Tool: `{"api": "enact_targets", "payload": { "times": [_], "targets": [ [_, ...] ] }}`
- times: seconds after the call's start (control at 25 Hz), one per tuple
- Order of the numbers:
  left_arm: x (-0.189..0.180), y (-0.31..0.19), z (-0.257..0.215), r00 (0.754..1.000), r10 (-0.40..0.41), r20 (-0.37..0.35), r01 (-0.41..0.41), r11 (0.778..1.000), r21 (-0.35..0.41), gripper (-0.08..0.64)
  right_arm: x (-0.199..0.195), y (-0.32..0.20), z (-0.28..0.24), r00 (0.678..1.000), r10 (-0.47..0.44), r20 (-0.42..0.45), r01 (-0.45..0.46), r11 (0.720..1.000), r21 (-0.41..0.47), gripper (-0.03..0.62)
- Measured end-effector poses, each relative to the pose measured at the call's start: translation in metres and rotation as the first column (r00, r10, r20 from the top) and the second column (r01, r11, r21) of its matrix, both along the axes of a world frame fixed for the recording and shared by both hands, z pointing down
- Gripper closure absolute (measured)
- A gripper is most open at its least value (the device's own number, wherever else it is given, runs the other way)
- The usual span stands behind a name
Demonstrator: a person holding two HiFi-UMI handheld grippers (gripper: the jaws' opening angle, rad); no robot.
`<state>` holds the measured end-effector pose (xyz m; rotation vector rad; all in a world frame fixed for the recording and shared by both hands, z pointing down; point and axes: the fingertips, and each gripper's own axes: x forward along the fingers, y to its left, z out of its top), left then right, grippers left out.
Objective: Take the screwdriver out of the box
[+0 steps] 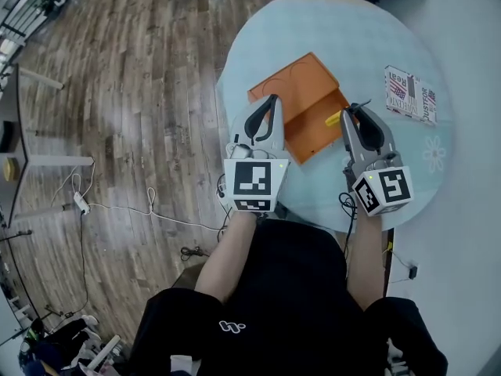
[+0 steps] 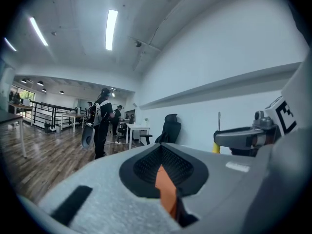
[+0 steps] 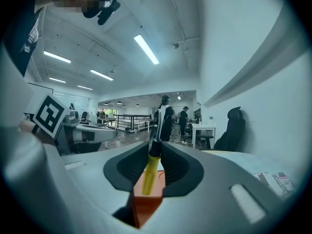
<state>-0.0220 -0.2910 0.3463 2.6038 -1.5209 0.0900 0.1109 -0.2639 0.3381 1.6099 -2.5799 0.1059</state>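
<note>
An open orange box (image 1: 300, 104) lies on the round pale-blue table (image 1: 368, 37). My left gripper (image 1: 270, 104) is at the box's left side, shut on a thin orange edge of the box (image 2: 165, 189). On the box's right side, my right gripper (image 1: 350, 116) is shut on the yellow handle of the screwdriver (image 3: 150, 172). The screwdriver's black collar and metal shaft (image 3: 157, 130) stick up out of the jaws, above the orange box (image 3: 146, 199). The left gripper view shows the screwdriver (image 2: 216, 147) upright beside the right gripper (image 2: 243, 138).
A printed booklet (image 1: 410, 94) lies on the table to the right of the box. The table's near edge is just in front of the person's body. Wooden floor with cables (image 1: 117, 206) lies to the left. People (image 2: 102, 123) and an office chair (image 2: 168, 128) stand far off.
</note>
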Motion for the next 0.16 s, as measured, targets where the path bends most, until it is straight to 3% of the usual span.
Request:
{"api": "enact_targets", "payload": {
  "times": [0.16],
  "targets": [
    [-0.0011, 0.0018, 0.0018, 1.000, 0.003, -0.001, -0.003, 1.000, -0.004, 0.557, -0.0068, 0.0008, 0.0039, 1.000, -0.014, -0.021, 0.014, 1.000, -0.005, 0.500]
  ]
}}
